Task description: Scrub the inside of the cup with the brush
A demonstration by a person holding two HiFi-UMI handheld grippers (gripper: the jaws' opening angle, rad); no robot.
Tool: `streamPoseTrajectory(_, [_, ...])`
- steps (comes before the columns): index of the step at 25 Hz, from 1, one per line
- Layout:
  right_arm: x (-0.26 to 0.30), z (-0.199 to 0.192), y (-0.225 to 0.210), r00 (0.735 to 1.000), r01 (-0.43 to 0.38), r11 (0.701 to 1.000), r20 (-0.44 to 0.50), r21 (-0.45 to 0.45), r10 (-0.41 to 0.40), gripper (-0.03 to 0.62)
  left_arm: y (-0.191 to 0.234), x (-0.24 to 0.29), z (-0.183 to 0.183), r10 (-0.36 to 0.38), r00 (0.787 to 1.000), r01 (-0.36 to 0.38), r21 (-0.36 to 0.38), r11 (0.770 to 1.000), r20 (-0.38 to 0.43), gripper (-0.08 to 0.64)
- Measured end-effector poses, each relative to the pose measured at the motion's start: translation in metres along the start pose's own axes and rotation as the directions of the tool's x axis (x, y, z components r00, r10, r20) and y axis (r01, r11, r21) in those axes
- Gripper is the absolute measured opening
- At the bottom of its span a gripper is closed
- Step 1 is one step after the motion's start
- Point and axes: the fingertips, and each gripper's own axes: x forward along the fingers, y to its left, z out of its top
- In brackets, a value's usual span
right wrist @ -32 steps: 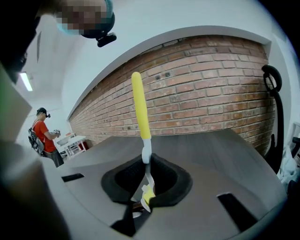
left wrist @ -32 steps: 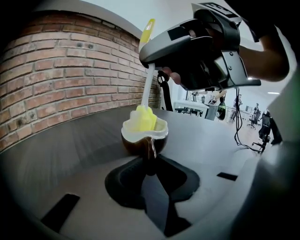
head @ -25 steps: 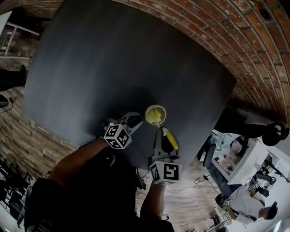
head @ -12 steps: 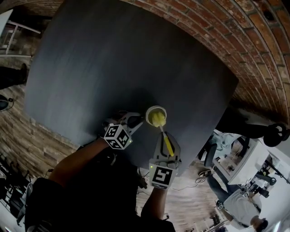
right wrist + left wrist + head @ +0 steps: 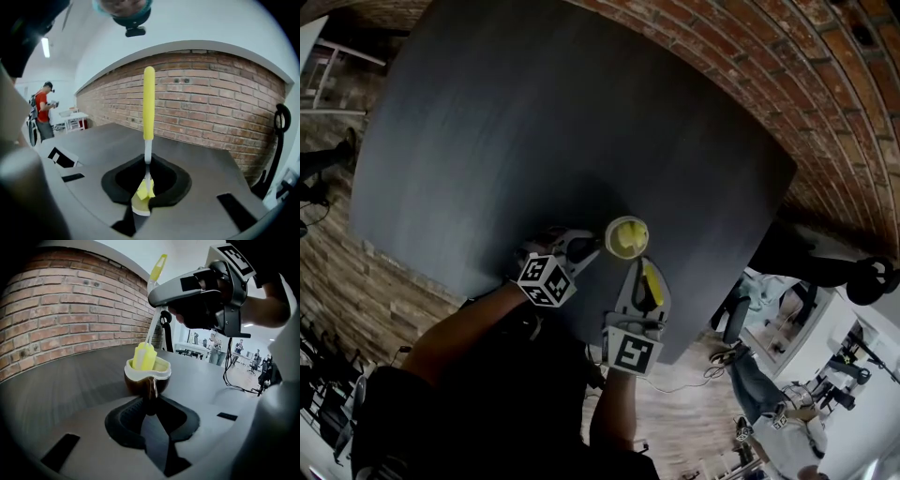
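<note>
The left gripper fingers pinch the cup handle; the right gripper fingers clamp the brush, whose head sits inside the cup.

Counter: dark grey, matt, faint streaky grain. Cup: looks like glazed ceramic, glossy dark brown outside, cream inside and on the rim. Brush: yellow foam head, porous and matt; thin white plastic stem; smooth yellow plastic handle with a slight sheen. Left claw and right claw: smooth matt grey plastic shells, black pads, ribbed on the left one. Marker cube: flat black-and-white print. Wall: rough red brick, pale mortar. Floor: wood-look planks.
</note>
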Motion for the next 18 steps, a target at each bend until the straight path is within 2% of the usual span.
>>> streamPoseTrajectory(4, [0.002, -0.001, -0.004, 1.000, 0.004, 0.995, 0.024, 0.099, -0.006, 0.049, -0.001, 0.002, 0.000, -0.003, 1.000, 0.003, -0.006, 1.000, 0.003, 0.087])
streamPoseTrajectory(8, [0.003, 0.003, -0.003, 1.000, -0.019, 0.988, 0.027, 0.150, 0.016, 0.049, -0.001, 0.001, 0.000, -0.006, 1.000, 0.006, -0.005, 1.000, 0.003, 0.087])
streamPoseTrajectory(13, [-0.002, 0.003, 0.003, 0.995, -0.093, 0.979, -0.023, 0.180, 0.099, 0.049, -0.001, 0.000, 0.000, -0.004, 1.000, 0.004, -0.006, 1.000, 0.005, 0.087])
streamPoseTrajectory(18, [-0.011, -0.001, 0.004, 0.982, -0.141, 0.978, -0.100, 0.155, 0.158, 0.049, 0.001, 0.001, 0.000, -0.006, 1.000, 0.006, -0.007, 1.000, 0.004, 0.087])
